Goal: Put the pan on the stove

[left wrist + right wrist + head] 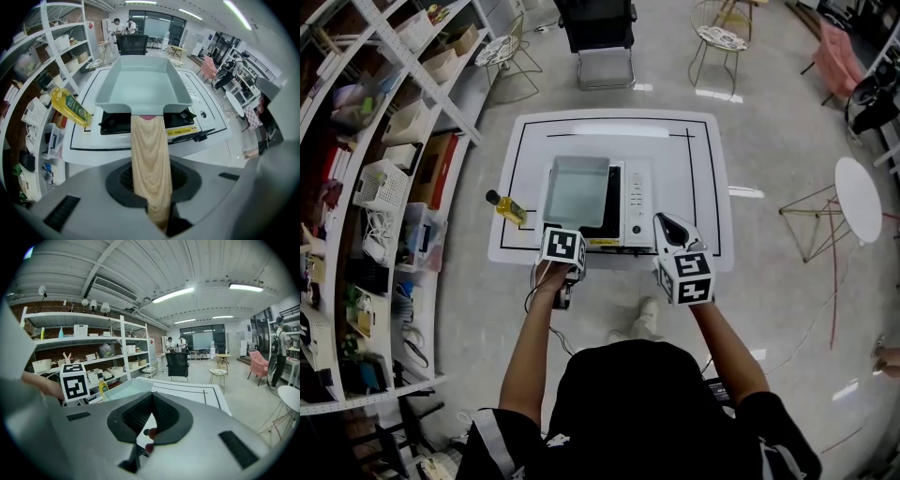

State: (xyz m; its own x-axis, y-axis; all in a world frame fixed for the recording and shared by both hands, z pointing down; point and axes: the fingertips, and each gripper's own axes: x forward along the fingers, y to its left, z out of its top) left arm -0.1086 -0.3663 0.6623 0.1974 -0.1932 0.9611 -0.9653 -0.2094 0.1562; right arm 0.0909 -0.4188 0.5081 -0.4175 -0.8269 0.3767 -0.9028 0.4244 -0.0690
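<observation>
The pan (577,192), a pale rectangular tray with a wooden handle (149,145), lies over the black burner at the left of the stove (636,202). The stove stands in the middle of a white table (703,169) marked with black lines. The pan looks level and covers most of the burner; I cannot tell whether its bottom rests on the grate.

The left gripper (563,251) hangs over the near edge of the table and points steeply down. Its jaws are narrow and closed on the near end of the handle, which fills the gap between the pads and runs straight away to the pan.

The right gripper (675,234) hovers just right of the left one, near the stove's near right corner. Its jaws come together at the tips, leaving only a thin wedge of gap behind them, and nothing is held between them.

A yellow oil bottle (508,207) stands on the table just left of the stove. Shelves (384,141) full of boxes line the left of the room, and a black chair (598,28) stands beyond the far side of the table.
</observation>
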